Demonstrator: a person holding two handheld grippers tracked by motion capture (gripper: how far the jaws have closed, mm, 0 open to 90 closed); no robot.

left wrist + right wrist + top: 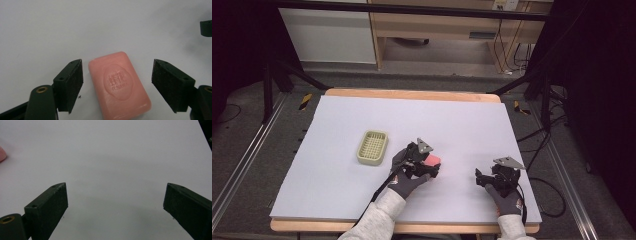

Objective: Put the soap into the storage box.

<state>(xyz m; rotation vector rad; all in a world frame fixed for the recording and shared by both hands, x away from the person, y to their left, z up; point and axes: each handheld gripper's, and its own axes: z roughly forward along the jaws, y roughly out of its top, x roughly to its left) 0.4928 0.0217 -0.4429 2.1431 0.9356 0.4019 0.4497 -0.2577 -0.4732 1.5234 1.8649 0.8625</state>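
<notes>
A pink bar of soap (119, 85) with an embossed stamp lies flat on the white table sheet. My left gripper (117, 86) is open around it, one jaw on each side, neither pad touching it. From above, the soap (433, 161) peeks out just right of the left gripper (430, 169). My right gripper (484, 179) rests near the front right of the table, open, with nothing between its jaws (115, 207). A sliver of the soap (2, 154) shows at the left edge of the right gripper view.
A pale green slotted soap dish (372, 147) stands on the sheet to the left of the left gripper. The white sheet (362, 115) covers a wooden table. Frame legs and cables stand beyond the table's far and right sides.
</notes>
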